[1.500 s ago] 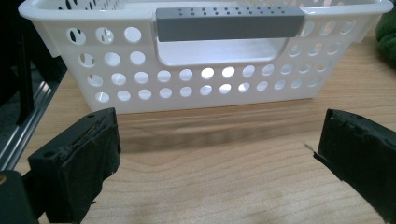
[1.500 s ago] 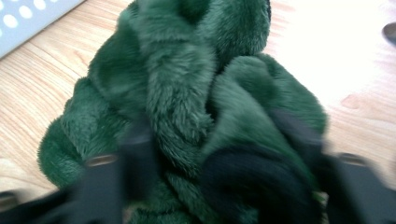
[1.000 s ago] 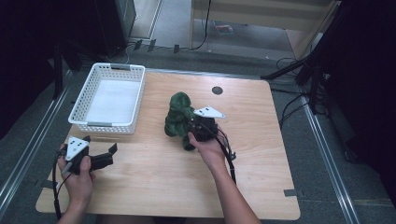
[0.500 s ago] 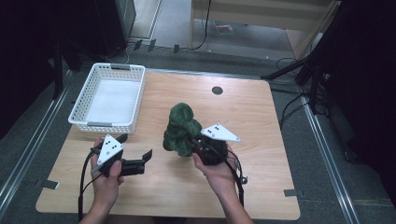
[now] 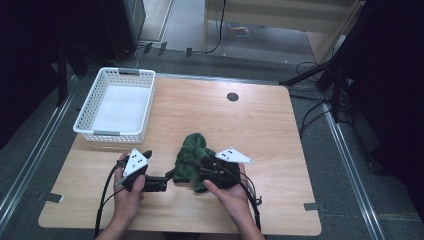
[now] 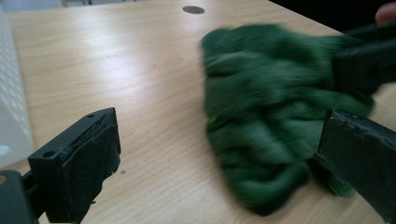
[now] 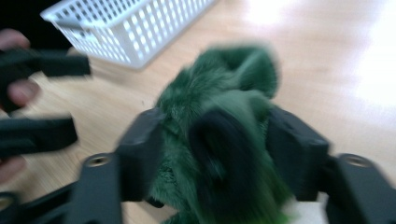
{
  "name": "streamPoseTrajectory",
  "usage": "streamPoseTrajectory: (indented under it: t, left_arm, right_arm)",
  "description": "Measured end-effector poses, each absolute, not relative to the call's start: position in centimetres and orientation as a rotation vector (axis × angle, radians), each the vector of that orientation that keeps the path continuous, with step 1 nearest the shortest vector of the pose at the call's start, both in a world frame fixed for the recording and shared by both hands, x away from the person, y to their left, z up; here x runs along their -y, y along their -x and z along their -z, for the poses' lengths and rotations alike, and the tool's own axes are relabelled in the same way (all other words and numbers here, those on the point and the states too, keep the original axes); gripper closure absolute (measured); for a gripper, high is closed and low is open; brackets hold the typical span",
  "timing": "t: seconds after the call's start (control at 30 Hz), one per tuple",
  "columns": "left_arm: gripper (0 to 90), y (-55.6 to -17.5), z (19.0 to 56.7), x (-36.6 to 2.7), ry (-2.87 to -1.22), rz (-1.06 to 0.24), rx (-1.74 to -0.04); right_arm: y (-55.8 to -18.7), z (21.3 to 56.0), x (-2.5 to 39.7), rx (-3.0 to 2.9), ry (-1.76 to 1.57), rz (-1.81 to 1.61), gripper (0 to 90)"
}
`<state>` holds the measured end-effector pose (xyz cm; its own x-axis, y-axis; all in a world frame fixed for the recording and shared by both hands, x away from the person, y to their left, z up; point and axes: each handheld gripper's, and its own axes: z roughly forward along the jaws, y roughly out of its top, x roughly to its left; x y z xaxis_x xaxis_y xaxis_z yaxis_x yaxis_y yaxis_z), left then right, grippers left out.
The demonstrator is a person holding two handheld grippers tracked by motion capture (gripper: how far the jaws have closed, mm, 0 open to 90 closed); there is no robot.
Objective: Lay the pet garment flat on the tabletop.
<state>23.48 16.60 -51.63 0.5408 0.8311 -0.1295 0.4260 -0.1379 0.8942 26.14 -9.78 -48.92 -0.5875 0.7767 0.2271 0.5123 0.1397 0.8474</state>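
A crumpled green fuzzy cloth (image 5: 191, 155) lies on the wooden table (image 5: 250, 125) near its front middle. My right gripper (image 5: 199, 169) comes in from the right and is shut on the cloth's near part; in the right gripper view the cloth (image 7: 219, 88) bulges between the jaws of that gripper (image 7: 212, 135). My left gripper (image 5: 169, 178) points right at the cloth's left edge, open. In the left gripper view the left gripper (image 6: 219, 135) has its jaws spread wide, with the cloth (image 6: 266, 116) just ahead and against the right jaw.
A white mesh basket (image 5: 85, 127) stands at the table's left, holding nothing I can see, and also shows as the basket (image 7: 135, 23) in the right gripper view. A small round black hole (image 5: 232, 96) sits at the table's back.
The right gripper has dragged the cloth toward the table's front edge. The left gripper has moved right, from the front left corner up to the cloth's left side.
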Motion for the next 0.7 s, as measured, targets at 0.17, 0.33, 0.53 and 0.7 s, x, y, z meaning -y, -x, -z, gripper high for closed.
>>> streamPoseTrajectory:
  t: [0.17, 0.33, 0.53, 0.7]
  left_arm:
    - [0.0, -23.4, 51.7, -15.9, -1.782, -0.479, -1.027]
    - [3.1, -23.2, 51.6, -14.9, -1.808, -0.471, -0.991]
    - [6.7, -23.1, 52.4, -12.2, -1.89, -0.42, -0.927]
    - [14.9, -23.5, 53.7, -10.2, -1.99, -0.494, -0.979]
  right_arm:
    - [-25.9, 46.9, 12.4, -2.058, -1.208, -1.477, 28.1]
    - [-26.5, 47.4, 14.6, -2.013, -1.312, -1.457, 33.1]
    - [-26.8, 48.8, 14.2, -2.08, -1.342, -1.453, 38.7]
    - [-27.1, 50.1, 13.3, -2.168, -1.374, -1.406, 51.6]
